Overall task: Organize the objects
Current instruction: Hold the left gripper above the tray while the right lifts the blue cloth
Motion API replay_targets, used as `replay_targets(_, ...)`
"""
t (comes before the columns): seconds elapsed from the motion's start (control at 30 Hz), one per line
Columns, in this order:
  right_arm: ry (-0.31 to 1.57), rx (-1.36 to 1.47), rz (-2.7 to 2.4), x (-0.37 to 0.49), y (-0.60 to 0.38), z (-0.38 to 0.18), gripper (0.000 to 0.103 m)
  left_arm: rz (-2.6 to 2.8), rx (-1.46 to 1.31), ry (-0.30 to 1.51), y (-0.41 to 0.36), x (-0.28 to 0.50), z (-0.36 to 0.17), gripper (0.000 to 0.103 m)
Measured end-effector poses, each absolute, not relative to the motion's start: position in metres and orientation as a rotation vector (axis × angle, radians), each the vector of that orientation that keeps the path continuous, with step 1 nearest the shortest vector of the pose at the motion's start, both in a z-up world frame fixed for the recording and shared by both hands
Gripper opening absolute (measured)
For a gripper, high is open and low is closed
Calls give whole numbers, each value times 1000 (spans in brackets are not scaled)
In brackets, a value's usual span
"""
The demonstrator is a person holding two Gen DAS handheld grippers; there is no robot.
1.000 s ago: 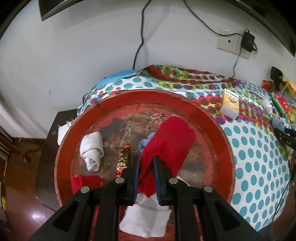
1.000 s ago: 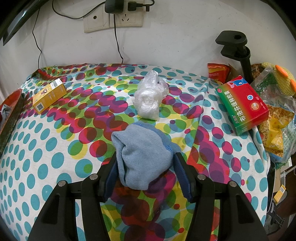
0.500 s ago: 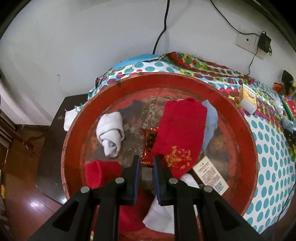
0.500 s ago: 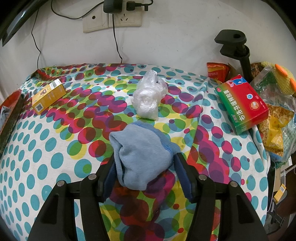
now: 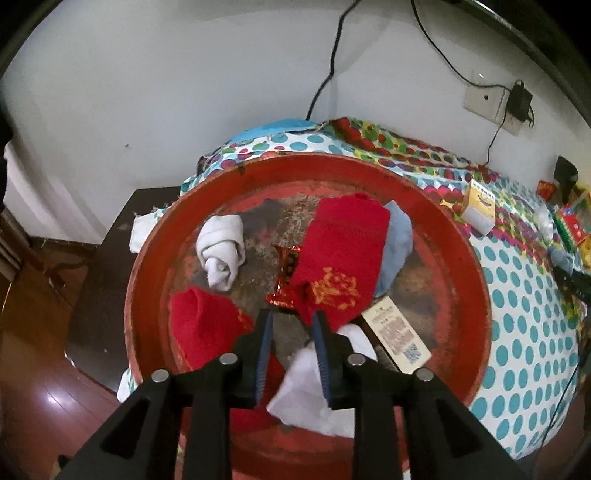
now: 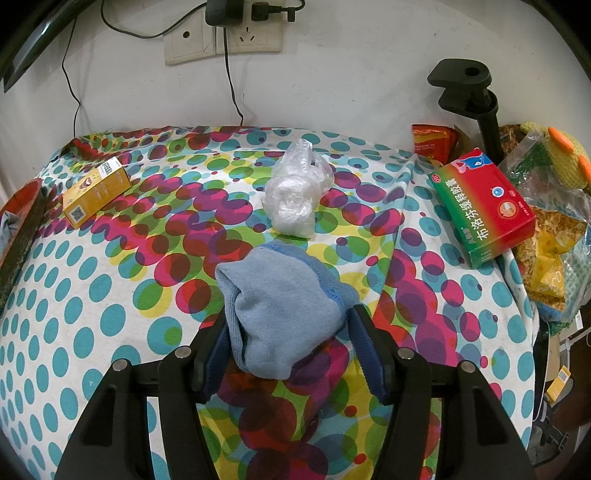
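In the left wrist view a round red tray holds a red sock with gold print, a light blue sock under it, a rolled white sock, a second red sock, a red candy wrapper, a white cloth and a paper tag. My left gripper is open and empty just above the tray's near part. My right gripper is shut on a rolled light blue sock over the spotted cloth.
On the spotted tablecloth lie a yellow box, a clear plastic bag and a red-green medicine box. Snack bags and a black clamp stand are at the right. Wall sockets with cables are behind.
My left gripper let go of the red sock, which now lies flat in the tray, and has drawn back and opened slightly. My right gripper and its blue sock have barely moved.
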State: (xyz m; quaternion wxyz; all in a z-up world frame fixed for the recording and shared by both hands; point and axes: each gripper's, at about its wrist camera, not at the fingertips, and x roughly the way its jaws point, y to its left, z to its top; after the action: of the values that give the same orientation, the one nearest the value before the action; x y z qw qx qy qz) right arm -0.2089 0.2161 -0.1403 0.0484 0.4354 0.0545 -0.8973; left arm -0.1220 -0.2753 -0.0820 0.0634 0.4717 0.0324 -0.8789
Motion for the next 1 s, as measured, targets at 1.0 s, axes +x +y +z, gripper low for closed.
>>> replay_targets(1.0, 152, 1394, -2805, -201, 187, -119, 41, -2680, 1379, 107, -263, -99, -82, 34)
